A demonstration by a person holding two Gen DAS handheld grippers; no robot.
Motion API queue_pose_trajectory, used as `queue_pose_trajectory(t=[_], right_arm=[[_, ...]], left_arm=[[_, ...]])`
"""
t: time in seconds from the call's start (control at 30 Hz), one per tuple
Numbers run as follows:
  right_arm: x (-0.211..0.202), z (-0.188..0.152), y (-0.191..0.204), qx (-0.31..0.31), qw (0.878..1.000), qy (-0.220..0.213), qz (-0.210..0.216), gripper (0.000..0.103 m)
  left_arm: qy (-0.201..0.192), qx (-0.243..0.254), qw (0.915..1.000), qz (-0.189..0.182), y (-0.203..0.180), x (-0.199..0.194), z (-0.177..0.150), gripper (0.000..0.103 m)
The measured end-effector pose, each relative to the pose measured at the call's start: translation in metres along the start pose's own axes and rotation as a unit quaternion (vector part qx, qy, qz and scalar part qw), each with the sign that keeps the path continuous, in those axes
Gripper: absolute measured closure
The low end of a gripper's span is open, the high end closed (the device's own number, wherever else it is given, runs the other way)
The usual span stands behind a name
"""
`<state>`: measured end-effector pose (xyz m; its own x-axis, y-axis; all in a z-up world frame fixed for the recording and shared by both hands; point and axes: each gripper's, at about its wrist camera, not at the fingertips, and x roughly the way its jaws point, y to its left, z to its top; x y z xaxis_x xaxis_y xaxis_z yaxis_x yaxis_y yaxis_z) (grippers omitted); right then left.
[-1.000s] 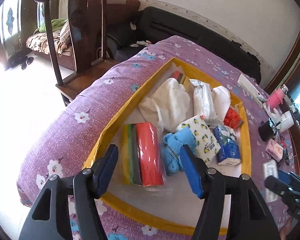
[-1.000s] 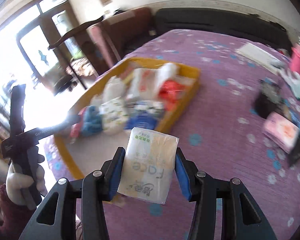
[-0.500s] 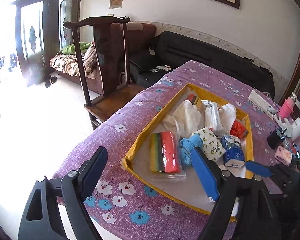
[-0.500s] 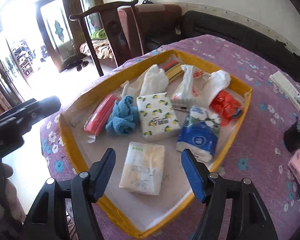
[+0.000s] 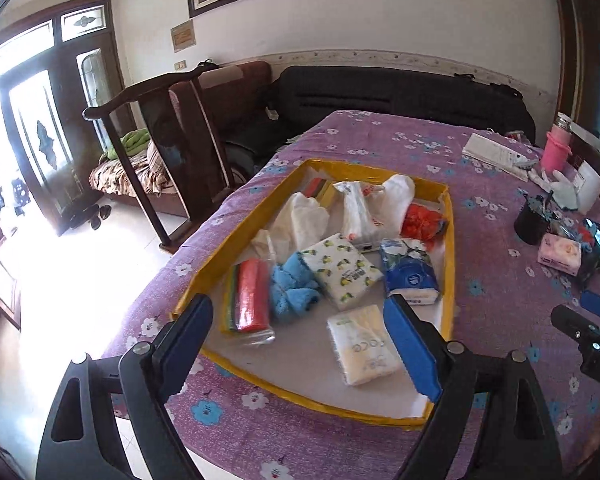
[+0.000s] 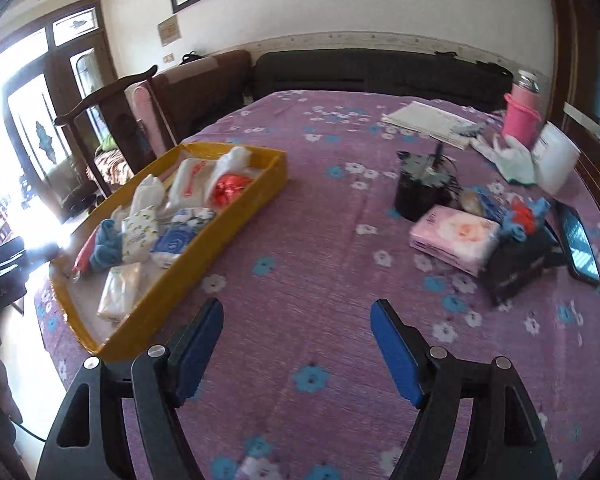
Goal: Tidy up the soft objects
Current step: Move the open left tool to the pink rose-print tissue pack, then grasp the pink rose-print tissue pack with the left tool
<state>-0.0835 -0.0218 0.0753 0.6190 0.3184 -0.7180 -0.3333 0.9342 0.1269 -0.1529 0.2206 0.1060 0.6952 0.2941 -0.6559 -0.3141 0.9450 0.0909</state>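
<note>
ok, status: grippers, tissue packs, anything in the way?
Left gripper open, over the yellow tray. Right gripper open, empty, over the cloth. Pink tissue pack outside the tray; black cup beside it.

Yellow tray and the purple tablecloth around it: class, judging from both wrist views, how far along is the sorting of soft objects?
Done: the yellow tray already holds the cream tissue pack, blue towel and lemon-print pack. In hand: nothing; the left gripper and right gripper are both open and empty. Left: the pink tissue pack lies outside on the tablecloth, ahead of the right gripper.
</note>
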Motion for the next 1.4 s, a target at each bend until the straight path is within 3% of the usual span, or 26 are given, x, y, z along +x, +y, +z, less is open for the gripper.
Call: queue_pose_trajectory(t=[0.07,0.13,0.2,0.27,0.47,0.67,0.83,0.93,1.0,1.1,1.13,1.23,1.33,1.4], right_arm=[[-0.005,-0.007,-0.021,0.018,1.000,-0.002,-0.013,0.023],[-0.012,-0.014,-0.043,0.037,0.999,-0.005,-0.027,0.023],[-0.019,-0.019,-0.068,0.057,0.997,-0.008,-0.043,0.023],[-0.027,-0.023,-0.093,0.078,0.995,-0.010,-0.058,0.023],[-0.032,-0.015,-0.156,0.136,0.986,-0.008,-0.092,0.023],[-0.002,0.042,-0.161,0.139,0.989,-0.008,-0.052,0.023],[0.051,0.092,-0.155,0.129,0.991,0.018,-0.013,0.023],[0.084,0.096,-0.152,0.131,0.990,0.056,-0.008,0.023],[0.103,0.084,-0.142,0.139,0.984,0.103,0.053,0.022],[0.104,0.057,-0.127,0.167,0.952,0.145,0.210,0.021],[0.097,0.053,-0.125,0.167,0.948,0.142,0.231,0.021],[0.064,0.050,-0.136,0.166,0.958,0.084,0.216,0.021],[0.030,0.055,-0.170,0.191,0.972,-0.008,0.137,0.020],[0.011,0.056,-0.202,0.222,0.970,-0.069,0.071,0.016]], left_arm=[[0.004,0.015,0.9997,-0.019,-0.021,-0.003,0.000,0.016],[0.021,0.022,0.9972,-0.068,-0.042,-0.001,-0.002,0.012],[0.059,0.021,0.9877,-0.144,-0.068,0.008,-0.009,0.012],[0.089,0.039,0.9766,-0.192,-0.099,0.019,-0.018,0.012],[0.117,0.075,0.9642,-0.226,-0.154,0.051,-0.026,0.012],[0.096,0.101,0.9740,-0.178,-0.163,0.073,-0.031,0.011],[0.101,0.123,0.9684,-0.192,-0.168,0.074,-0.034,0.000],[0.116,0.149,0.9682,-0.165,-0.178,0.079,-0.038,0.000],[0.120,0.157,0.9678,-0.155,-0.181,0.080,-0.039,0.000],[0.119,0.158,0.9677,-0.156,-0.181,0.081,-0.039,0.000],[0.119,0.158,0.9678,-0.156,-0.181,0.081,-0.040,0.000],[0.119,0.157,0.9680,-0.155,-0.181,0.081,-0.040,0.000],[0.119,0.156,0.9683,-0.154,-0.180,0.082,-0.041,0.000],[0.119,0.156,0.9686,-0.153,-0.180,0.081,-0.041,0.000]])
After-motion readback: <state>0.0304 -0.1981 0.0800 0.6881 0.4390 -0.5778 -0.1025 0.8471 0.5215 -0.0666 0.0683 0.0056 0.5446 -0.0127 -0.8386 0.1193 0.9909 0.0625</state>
